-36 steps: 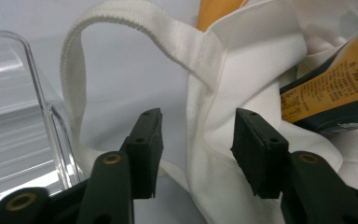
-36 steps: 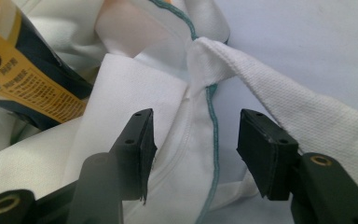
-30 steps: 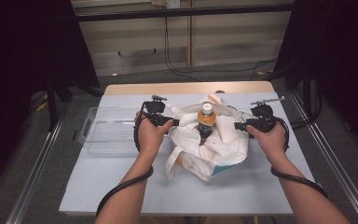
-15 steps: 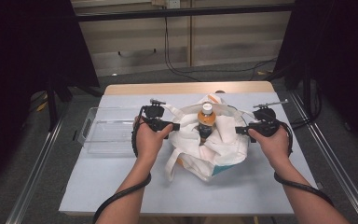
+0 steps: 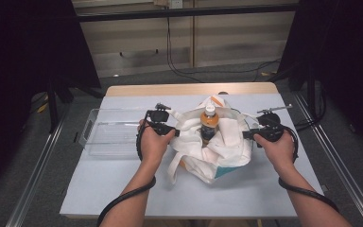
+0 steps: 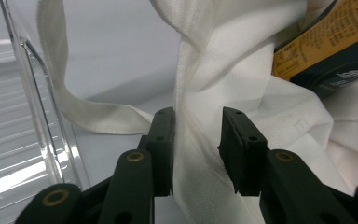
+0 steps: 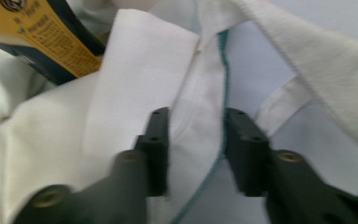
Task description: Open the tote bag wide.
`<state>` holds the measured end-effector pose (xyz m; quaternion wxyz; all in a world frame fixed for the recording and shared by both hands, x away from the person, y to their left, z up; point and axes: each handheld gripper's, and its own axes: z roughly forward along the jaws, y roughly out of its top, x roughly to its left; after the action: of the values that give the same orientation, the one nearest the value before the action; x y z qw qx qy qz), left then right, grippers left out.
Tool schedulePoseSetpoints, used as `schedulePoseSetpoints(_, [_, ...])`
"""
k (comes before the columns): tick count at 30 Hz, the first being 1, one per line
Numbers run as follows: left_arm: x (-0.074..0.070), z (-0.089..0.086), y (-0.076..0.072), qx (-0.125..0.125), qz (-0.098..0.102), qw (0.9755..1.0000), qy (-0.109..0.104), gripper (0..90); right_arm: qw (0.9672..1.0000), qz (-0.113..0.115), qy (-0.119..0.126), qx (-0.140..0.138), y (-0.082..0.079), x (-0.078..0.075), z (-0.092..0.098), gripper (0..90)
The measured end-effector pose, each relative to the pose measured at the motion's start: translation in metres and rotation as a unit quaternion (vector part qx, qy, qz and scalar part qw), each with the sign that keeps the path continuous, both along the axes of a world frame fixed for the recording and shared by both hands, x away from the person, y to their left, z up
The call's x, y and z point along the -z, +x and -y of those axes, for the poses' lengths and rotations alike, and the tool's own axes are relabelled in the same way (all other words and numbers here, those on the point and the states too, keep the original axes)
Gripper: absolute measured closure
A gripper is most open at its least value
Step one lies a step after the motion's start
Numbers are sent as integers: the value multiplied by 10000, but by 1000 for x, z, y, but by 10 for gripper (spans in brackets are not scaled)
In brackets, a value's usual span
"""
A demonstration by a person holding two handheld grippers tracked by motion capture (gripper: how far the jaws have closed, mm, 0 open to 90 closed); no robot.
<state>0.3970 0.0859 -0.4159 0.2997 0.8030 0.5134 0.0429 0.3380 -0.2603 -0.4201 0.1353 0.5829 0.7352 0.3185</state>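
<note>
Two grippers, left (image 6: pixel 196 149) and right (image 7: pixel 196 149), jaws just narrowing, part-open astride the white cloth tote bag's (image 5: pixel 217 146) rim, not yet pinching; orange-labelled bottle (image 5: pixel 209 124) inside. Next: clamp, spread the mouth.

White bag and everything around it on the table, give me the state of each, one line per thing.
White cloth bag: slumped on the table, mouth open around the bottle.
Bottle: upright in the bag, capped.
Clear plastic bin: empty, left of the bag.
Left gripper: jaws just closing, bag's edge between them, not yet pinched.
Right gripper: jaws just closing, bag's rim between them, not yet pinched.
</note>
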Motion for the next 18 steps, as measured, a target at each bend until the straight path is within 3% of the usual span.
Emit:
schedulePoseSetpoints(1, [2,1,1,-29,-54,10000,57,719,10000,40,47,36,-1,0,4,774])
schedulePoseSetpoints(5, [3,1,5,-32,-115,9997,217,826,10000,39,58,-13,-3,2,10,862])
schedulePoseSetpoints(8, [3,0,6,-41,-112,9998,175,834,10000,59,52,-44,-5,4,12,890])
schedulePoseSetpoints(18, [8,2,8,-52,-119,9994,322,873,9999,32,-70,-70,-5,10,13,900])
